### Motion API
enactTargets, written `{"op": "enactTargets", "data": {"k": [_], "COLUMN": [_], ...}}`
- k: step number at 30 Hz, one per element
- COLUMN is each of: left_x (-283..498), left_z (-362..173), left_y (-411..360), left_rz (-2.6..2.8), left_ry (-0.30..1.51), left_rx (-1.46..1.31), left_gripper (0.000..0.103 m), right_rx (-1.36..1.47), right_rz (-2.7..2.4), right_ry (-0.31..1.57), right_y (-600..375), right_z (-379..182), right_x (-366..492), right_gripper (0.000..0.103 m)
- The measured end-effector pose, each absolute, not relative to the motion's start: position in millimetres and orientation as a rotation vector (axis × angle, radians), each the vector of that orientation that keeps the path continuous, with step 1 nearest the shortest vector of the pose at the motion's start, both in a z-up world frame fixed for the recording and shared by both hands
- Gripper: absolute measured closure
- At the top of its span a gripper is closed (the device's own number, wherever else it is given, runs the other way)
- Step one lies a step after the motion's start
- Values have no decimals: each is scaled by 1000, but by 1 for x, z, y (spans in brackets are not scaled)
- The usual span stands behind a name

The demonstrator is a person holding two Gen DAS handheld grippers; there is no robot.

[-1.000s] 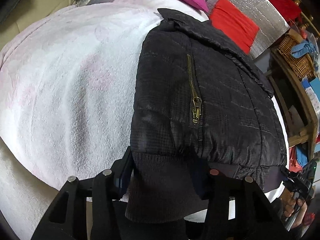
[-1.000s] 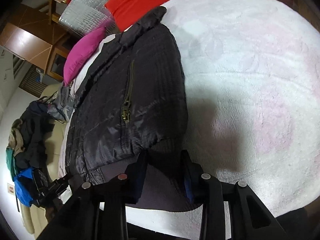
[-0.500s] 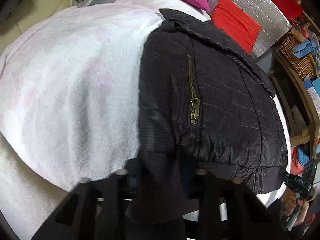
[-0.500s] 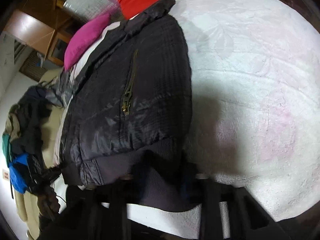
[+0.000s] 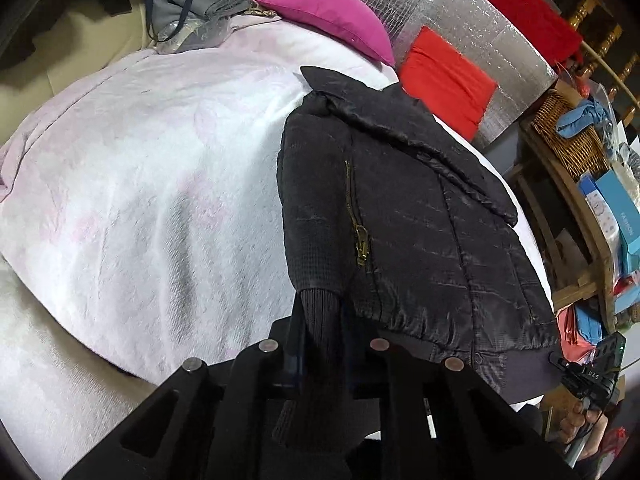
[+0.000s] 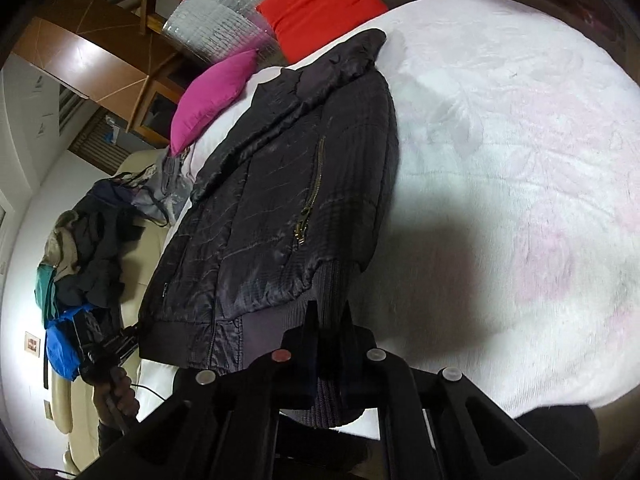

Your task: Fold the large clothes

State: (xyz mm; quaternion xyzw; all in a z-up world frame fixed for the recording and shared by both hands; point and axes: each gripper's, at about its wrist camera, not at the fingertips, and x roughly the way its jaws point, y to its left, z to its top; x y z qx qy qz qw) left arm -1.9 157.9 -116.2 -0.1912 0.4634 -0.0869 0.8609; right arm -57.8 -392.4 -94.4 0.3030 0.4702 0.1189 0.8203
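A black quilted jacket [image 5: 420, 220] with a brass pocket zip lies on a white and pink blanket [image 5: 140, 160], collar at the far end. My left gripper [image 5: 320, 312] has its jaws closing, and the pads squeeze the ribbed hem at the jacket's near left corner, which is bunched and lifted. Across the hem, my right gripper [image 6: 330, 312] is shut on the ribbed hem at the right corner of the jacket [image 6: 280, 200]. Each wrist view also catches the other gripper, hand-held, at the far hem corner: right gripper [image 5: 592, 376], left gripper [image 6: 104, 344].
A magenta pillow [image 5: 332, 16], a red cushion [image 5: 448, 76] and a silver foil mat [image 5: 460, 12] lie past the collar. A wicker basket [image 5: 568, 132] sits on a wooden shelf to the right. A clothes pile [image 6: 88, 240] rests on a beige sofa.
Both grippers went from open around the ribbed hem to closed on it. Both have risen, drawing the hem corners up off the blanket.
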Motion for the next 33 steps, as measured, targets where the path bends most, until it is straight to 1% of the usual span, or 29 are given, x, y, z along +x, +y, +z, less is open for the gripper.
{"op": "enactTargets", "data": {"k": [8, 16, 33], "left_x": [-14, -10, -14], "left_z": [-117, -112, -112], "left_y": [172, 170, 169], "left_rz": [-204, -214, -225], "left_ry": [976, 963, 972], "left_rx": [-410, -406, -395], "left_gripper": [89, 89, 89], "right_rx": [657, 656, 661], "right_rz": [264, 277, 297], "right_ry": [999, 998, 1023], "right_y": [-402, -403, -417], "right_z": [-91, -85, -92], "right_x": [-76, -84, -82], "right_gripper": [95, 95, 95]}}
